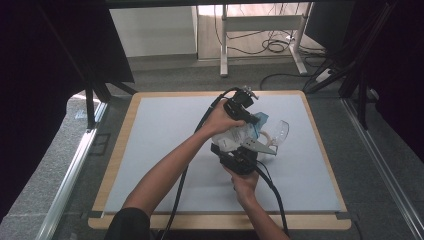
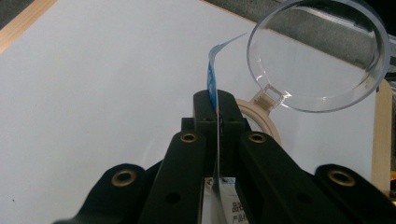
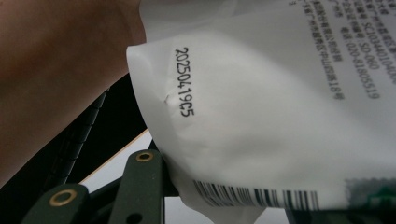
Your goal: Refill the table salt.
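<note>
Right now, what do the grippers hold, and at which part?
Both hold one white packet: left gripper pinches its thin blue-printed edge, right gripper grips its barcode end.

Black tongs (image 2: 218, 112) with brass-ringed screw holes, trailing black cables; dark short sleeve (image 1: 127, 220).

White packet (image 3: 280, 116) bore printed code "2025041 9C5" at centre frame; barcode along bottom edge; small print upper right unreadable.

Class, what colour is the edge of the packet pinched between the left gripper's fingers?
Blue, on the packet edge, clearest in the left gripper view.
</note>
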Demonstrator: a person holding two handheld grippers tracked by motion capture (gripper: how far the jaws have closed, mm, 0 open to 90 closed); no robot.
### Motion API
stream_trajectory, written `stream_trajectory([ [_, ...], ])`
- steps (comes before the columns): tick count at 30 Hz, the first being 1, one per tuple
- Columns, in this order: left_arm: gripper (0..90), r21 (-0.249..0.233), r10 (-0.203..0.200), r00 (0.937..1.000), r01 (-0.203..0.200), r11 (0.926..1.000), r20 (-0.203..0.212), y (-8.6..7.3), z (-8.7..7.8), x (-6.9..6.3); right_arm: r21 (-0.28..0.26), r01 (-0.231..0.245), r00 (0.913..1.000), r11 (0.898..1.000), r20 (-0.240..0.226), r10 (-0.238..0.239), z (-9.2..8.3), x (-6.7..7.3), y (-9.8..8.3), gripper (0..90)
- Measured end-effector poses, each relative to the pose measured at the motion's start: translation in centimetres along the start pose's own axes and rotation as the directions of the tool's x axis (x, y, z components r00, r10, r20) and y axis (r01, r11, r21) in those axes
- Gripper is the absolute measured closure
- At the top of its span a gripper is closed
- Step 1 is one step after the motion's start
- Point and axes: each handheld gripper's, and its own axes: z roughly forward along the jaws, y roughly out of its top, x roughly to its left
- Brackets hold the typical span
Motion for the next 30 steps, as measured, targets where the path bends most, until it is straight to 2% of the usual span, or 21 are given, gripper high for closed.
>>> stream_trajectory([
  [21, 89.8, -0.007, -0.006, 0.9999, 0.006, 1.0, 0.01, 0.13, -0.16, 0.06, -0.001, -0.002, 1.0, 1.0, -0.007, 0.002, -0.12, 0.0, 0.2, 61.8],
  [30, 89.8, -0.005, -0.001, 0.9999, 0.002, 1.0, 0.017, 0.34, -0.07, 0.02, 0.0, 0.005, 1.0, 1.0, 0.007, -0.005, -0.26, 0.15, 0.45, 62.1],
])
